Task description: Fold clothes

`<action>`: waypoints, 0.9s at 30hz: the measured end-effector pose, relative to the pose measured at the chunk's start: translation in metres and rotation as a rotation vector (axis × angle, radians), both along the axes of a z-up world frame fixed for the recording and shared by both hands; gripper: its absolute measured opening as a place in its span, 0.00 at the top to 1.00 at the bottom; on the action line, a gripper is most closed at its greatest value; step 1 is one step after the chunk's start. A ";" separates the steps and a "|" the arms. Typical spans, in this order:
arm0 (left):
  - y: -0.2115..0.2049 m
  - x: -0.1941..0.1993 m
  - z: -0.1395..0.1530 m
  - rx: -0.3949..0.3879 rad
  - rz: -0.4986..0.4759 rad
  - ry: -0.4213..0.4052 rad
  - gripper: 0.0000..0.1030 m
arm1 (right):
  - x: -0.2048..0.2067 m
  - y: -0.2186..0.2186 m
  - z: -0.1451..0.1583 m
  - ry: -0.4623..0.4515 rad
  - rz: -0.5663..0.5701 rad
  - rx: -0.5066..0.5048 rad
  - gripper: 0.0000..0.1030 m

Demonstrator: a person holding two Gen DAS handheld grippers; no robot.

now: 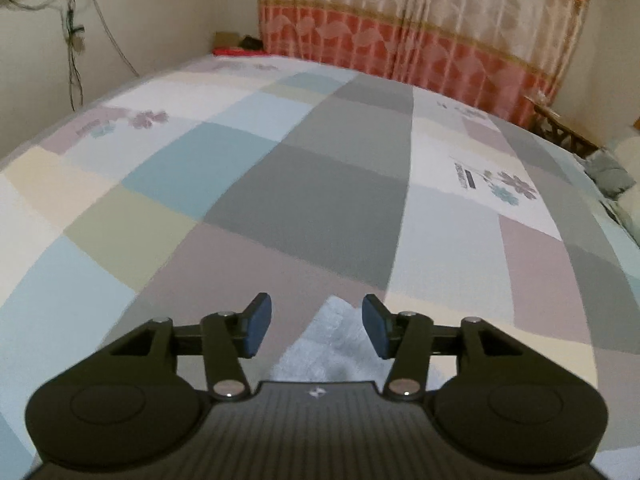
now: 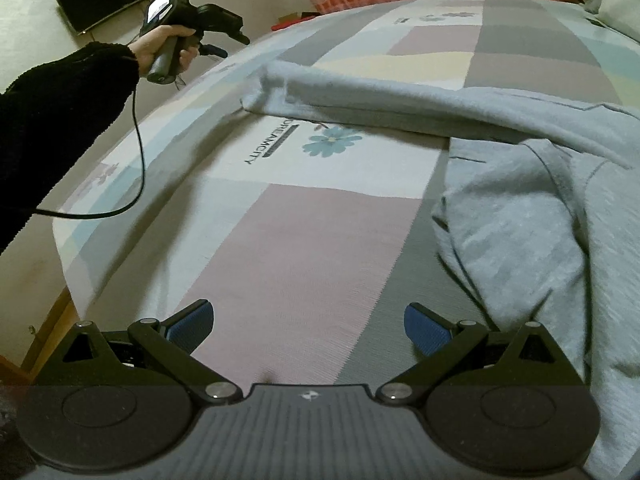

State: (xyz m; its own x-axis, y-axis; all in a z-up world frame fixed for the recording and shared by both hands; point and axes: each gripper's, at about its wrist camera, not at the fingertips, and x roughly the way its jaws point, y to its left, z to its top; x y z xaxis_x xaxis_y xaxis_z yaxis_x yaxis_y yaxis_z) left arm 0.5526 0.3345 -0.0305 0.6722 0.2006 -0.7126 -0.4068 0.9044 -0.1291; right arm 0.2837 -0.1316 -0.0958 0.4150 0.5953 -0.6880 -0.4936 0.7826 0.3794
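Observation:
A light grey-blue sweatshirt (image 2: 520,220) lies crumpled on the right of the bed. One sleeve (image 2: 380,92) stretches across the sheet toward the far left. My right gripper (image 2: 308,328) is open over bare sheet, just left of the garment's body, with nothing between its fingers. A hand holds my left gripper (image 2: 228,44) in the air beyond the sleeve's end, apart from it. In the left wrist view, the left gripper (image 1: 318,330) is open, and the sleeve's tip (image 1: 332,344) lies on the bed below the gap between its blue pads (image 1: 258,328).
The bed carries a patchwork sheet (image 1: 304,184) of grey, blue, pink and cream squares. A red patterned curtain (image 1: 420,20) hangs behind it. Pillows (image 1: 608,176) and a wooden headboard (image 1: 560,128) are at the right. A cable (image 2: 140,160) hangs from the left gripper, under a black sleeve (image 2: 60,112).

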 end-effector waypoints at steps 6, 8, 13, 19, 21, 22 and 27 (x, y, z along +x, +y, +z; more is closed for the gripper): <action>0.006 -0.027 -0.039 -0.167 0.012 0.048 0.51 | 0.002 0.006 0.000 -0.005 0.014 0.003 0.00; 0.008 -0.037 -0.057 -0.231 0.028 0.062 0.53 | 0.002 0.007 -0.001 -0.003 0.015 0.005 0.00; 0.022 -0.052 -0.102 -0.420 0.098 0.058 0.55 | 0.000 0.012 0.000 -0.005 0.022 0.000 0.00; 0.011 -0.041 -0.108 -0.353 0.125 -0.017 0.82 | 0.000 0.012 -0.003 0.010 0.009 -0.011 0.00; 0.001 -0.040 -0.103 -0.303 0.103 -0.006 0.96 | -0.001 0.013 -0.002 0.008 0.007 -0.011 0.00; -0.003 -0.042 -0.100 -0.287 0.097 -0.008 0.96 | -0.002 0.013 -0.001 0.004 0.010 -0.011 0.00; -0.001 -0.090 -0.069 -0.237 0.076 -0.081 0.97 | -0.008 0.013 0.007 -0.023 0.017 -0.012 0.01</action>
